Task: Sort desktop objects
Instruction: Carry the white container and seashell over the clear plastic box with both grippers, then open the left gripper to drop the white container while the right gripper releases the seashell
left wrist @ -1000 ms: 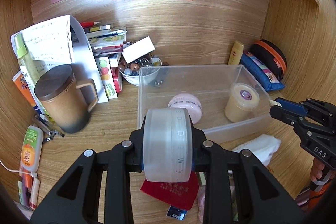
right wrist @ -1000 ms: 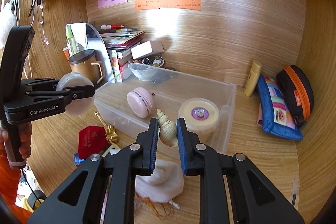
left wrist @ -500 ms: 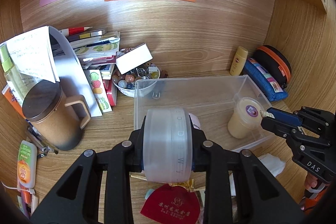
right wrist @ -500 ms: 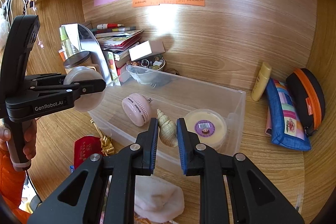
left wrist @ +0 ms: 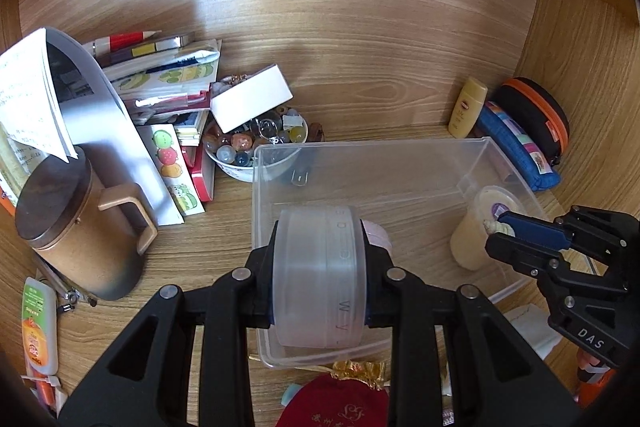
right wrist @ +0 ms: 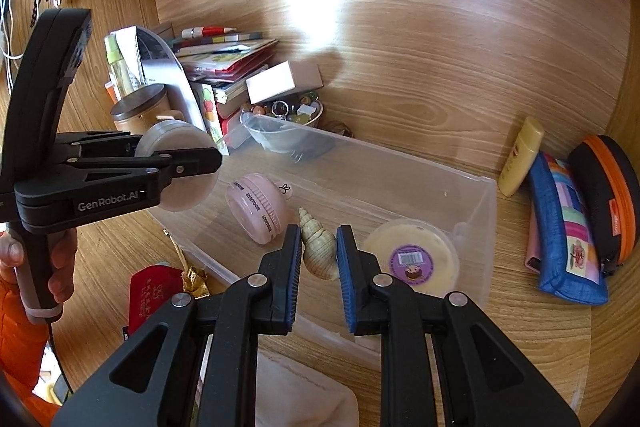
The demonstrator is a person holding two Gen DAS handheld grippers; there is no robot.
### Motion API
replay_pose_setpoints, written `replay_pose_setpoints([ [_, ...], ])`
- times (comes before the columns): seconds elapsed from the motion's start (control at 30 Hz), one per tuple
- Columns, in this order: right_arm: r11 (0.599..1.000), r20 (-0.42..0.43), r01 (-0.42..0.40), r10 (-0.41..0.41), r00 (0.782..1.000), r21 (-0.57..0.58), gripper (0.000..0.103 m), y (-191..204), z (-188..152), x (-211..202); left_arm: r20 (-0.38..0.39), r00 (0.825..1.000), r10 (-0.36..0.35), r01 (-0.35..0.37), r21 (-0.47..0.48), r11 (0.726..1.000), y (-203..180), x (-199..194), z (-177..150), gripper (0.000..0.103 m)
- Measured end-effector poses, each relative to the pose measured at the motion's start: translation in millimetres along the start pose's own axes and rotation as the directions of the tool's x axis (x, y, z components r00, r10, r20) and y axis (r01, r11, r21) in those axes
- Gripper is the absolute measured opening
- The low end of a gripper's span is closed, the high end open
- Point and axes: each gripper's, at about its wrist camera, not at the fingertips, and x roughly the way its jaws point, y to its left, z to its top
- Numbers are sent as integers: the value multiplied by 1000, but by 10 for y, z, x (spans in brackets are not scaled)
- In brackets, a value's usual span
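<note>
Both grippers are pinching cargo: our left gripper (left wrist: 319, 283) is clamping the frosted round jar (left wrist: 319, 279), our right gripper (right wrist: 319, 267) the spiral shell (right wrist: 318, 247). Since a second ago we are bringing both forward over the clear bin (right wrist: 472, 215), so drops are nearing. Both are tilting steeply downward, toward the pink case (right wrist: 258, 213) and yellow tub (right wrist: 416, 263) inside.
</note>
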Motion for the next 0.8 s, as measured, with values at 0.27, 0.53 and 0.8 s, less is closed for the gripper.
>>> replay_pose_setpoints([
  [0.27, 1000, -29, -13, 13, 999, -14, 16, 7, 32, 138, -21, 1000, -9, 10, 11, 1000, -8, 129, -12, 29],
  [0.53, 999, -62, -25, 24, 998, -23, 16, 38, 27, 288, -56, 998, -26, 27, 12, 1000, -7, 276, -29, 29],
  [0.8, 999, -104, -26, 23, 994, -35, 16, 55, 29, 428, -65, 997, -29, 31, 34, 999, -67, 346, -25, 29],
])
